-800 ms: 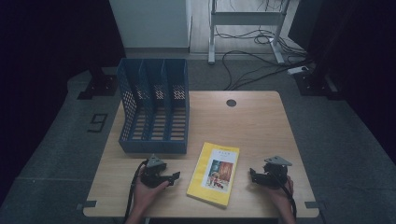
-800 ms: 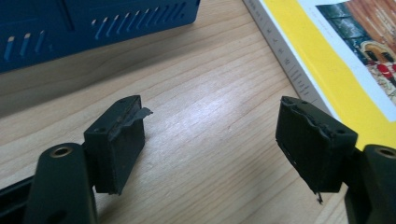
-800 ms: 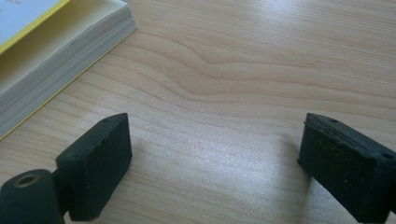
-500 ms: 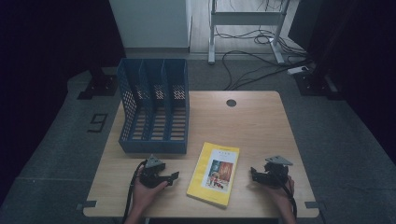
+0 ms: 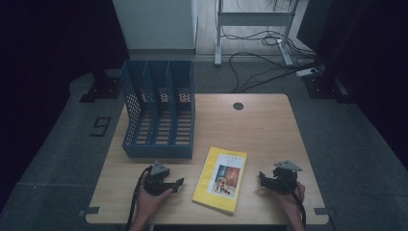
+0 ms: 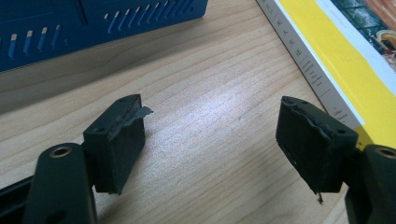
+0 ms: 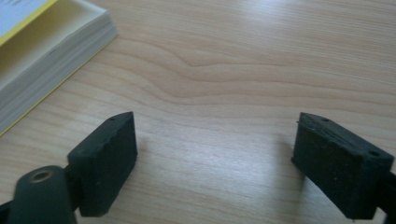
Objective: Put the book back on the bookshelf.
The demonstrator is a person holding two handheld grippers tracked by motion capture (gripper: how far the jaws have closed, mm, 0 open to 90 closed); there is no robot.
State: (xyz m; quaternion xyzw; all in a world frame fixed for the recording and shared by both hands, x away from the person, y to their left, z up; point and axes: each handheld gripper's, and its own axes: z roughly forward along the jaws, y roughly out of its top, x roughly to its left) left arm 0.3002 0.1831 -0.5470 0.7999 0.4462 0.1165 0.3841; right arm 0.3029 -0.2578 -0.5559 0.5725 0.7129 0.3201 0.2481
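A yellow book (image 5: 221, 179) lies flat, cover up, near the front edge of the wooden bench (image 5: 260, 125), between the two hand-held grippers. In the high view its long axis runs from the front edge toward the far side, tilted slightly so the far end leans right; the title end points away from the person. Its spine faces the left hand-held gripper (image 5: 179, 185), as the left gripper view shows, where printed lettering runs along the spine of the book (image 6: 327, 60). The page edges face the right hand-held gripper (image 5: 262, 179).

Both hand-held grippers rest low over the bench, each just beside the book without touching it. The left one's jaws stand wide apart with only bare wood between them; the right one's jaws are likewise released, over bare wood, with a corner of the book (image 7: 42, 56) off to one side.

A blue file rack (image 5: 159, 115) with three slots stands behind the left hand-held gripper, near the book's far-left corner but apart from it. Nothing lies between either gripper and the book.
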